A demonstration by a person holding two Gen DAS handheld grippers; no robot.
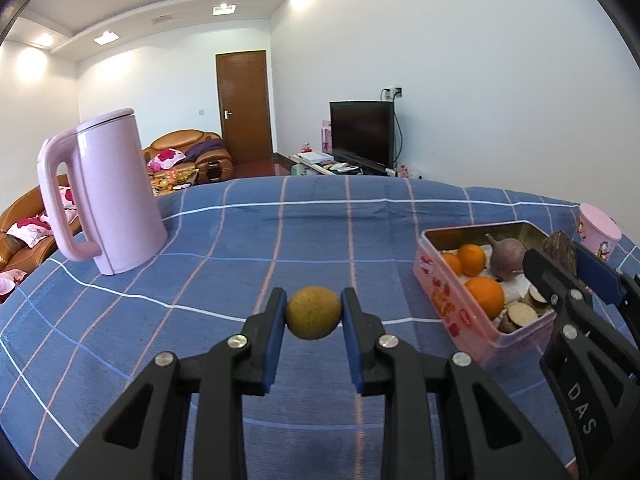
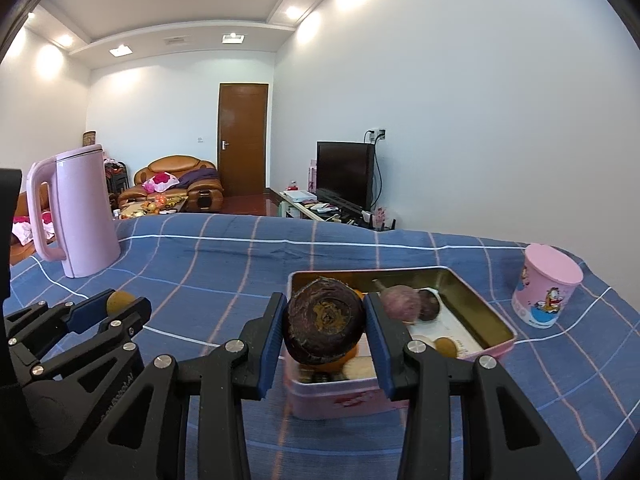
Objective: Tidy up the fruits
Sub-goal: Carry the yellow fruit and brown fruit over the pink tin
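Nearest, the left gripper [image 1: 313, 312] is clenched on a small yellow-green round fruit [image 1: 313, 312], held above open blue checked tablecloth [image 1: 240, 248]. Beside it, the right gripper [image 2: 325, 322] grasps a dark purple root [image 2: 325, 322] over the near end of the pink tin [image 2: 472, 292], which already holds oranges [image 1: 485, 297], another purple root [image 2: 401, 303] and slices. Left of the tin the cloth lies bare up to the pink kettle [image 1: 116, 196] near the left edge. A pink cup [image 2: 546, 290] stands near the right edge, beyond the tin.
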